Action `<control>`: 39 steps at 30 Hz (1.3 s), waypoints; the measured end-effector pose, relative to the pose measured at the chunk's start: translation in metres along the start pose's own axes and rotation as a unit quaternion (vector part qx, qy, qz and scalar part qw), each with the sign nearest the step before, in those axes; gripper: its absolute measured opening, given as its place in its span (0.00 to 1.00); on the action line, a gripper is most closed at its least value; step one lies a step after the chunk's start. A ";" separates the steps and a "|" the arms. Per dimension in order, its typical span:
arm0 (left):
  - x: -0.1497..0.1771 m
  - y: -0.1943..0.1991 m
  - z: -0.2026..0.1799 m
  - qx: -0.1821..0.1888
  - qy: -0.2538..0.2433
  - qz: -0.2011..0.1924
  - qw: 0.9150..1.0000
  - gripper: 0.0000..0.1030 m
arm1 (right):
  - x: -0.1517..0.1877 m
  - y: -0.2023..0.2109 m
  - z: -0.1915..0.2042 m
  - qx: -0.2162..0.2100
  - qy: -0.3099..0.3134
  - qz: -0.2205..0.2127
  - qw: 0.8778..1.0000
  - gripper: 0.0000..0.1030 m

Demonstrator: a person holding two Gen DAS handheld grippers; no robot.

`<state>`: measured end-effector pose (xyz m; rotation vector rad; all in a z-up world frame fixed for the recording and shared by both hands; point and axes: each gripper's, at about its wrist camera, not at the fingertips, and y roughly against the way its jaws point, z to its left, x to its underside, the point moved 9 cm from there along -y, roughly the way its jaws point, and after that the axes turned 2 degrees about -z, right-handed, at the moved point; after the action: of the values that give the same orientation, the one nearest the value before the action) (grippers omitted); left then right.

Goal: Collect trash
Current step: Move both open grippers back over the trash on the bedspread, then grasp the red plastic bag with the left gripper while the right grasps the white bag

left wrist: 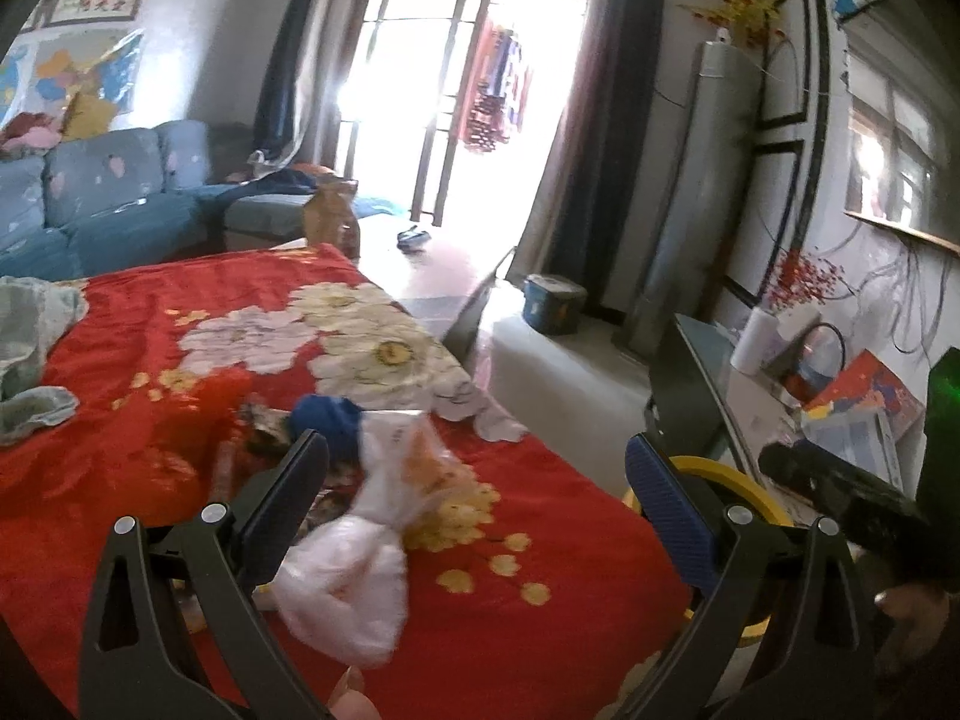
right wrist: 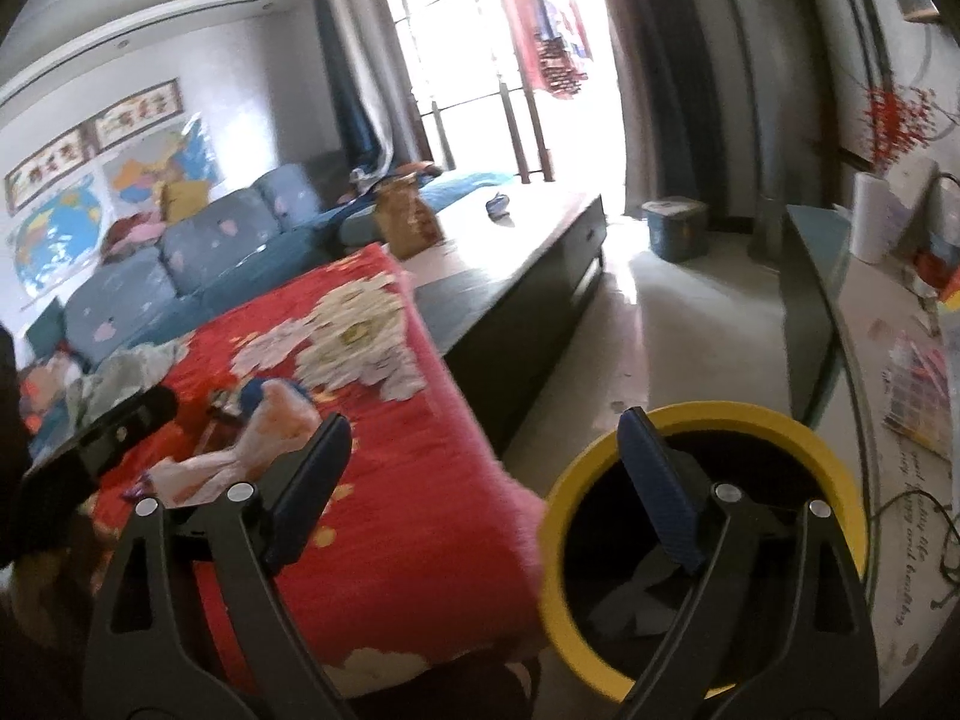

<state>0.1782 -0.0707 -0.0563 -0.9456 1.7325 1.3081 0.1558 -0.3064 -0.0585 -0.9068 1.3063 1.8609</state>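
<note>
- Both tools, left tool (left wrist: 480, 480) and right tool (right wrist: 486, 456), are gaping empty;
- white plastic bag (left wrist: 360, 546) is looking light, limp, slippery; pinching its twisted neck seems best.

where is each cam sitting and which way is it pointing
Left wrist: on the left gripper, looking forward and down over the red floral cloth at a white plastic bag; a fingertip shows at the bottom edge.
Right wrist: on the right gripper, jaws open, looking forward and down at the cloth's edge and the yellow-rimmed bin.
Shared: cloth, bag, bin, blue sofa, bright balcony door.
</note>
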 end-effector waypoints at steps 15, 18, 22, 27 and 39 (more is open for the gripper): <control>-0.015 0.019 0.080 -0.070 0.024 -0.019 0.997 0.94 | 0.019 -0.004 0.089 -0.077 0.076 0.030 0.994 0.80; -0.019 0.022 0.100 -0.084 0.033 -0.019 0.996 0.94 | 0.025 -0.005 0.110 -0.095 0.094 0.040 0.990 0.80; -0.022 0.027 0.122 -0.101 0.041 -0.021 0.994 0.94 | 0.034 -0.009 0.138 -0.118 0.112 0.056 0.985 0.80; -0.019 0.028 0.148 -0.119 0.055 -0.011 0.991 0.94 | 0.044 -0.013 0.166 -0.139 0.136 0.068 0.979 0.80; 0.007 0.010 0.189 -0.121 0.092 0.043 0.987 0.94 | 0.069 -0.033 0.208 -0.169 0.163 0.109 0.966 0.68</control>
<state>0.1919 0.1148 -0.0947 -1.1711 1.7977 1.5548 0.1148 -0.0893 -0.0793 -1.3407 1.3432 2.2208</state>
